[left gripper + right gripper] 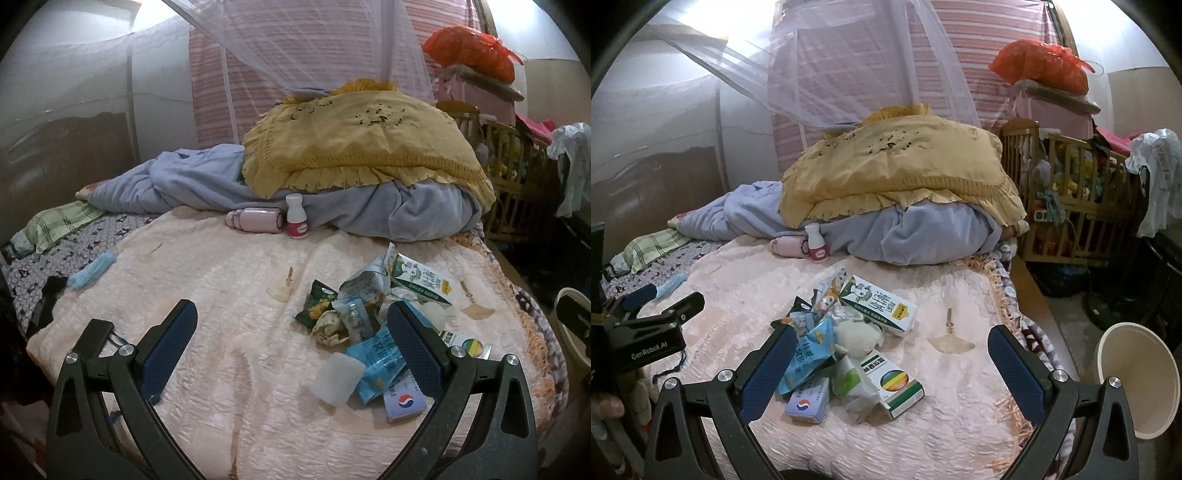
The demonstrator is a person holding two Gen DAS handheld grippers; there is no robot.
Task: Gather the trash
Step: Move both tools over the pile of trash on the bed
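A lived-in bedroom at home is surrounding me. A bed (229, 280) under a pale pink quilted cover is filling the middle, with a yellow frilled pillow (354, 147) sitting on a bunched blue blanket (177, 184). A gauzy mosquito net (280, 40) is hanging overhead, and a pink striped curtain (979, 62) is hanging behind. A wooden baby cot (1067, 184) stuffed with clothes is standing beside the bed, and a red bag (1038, 62) is perching on stacked boxes.
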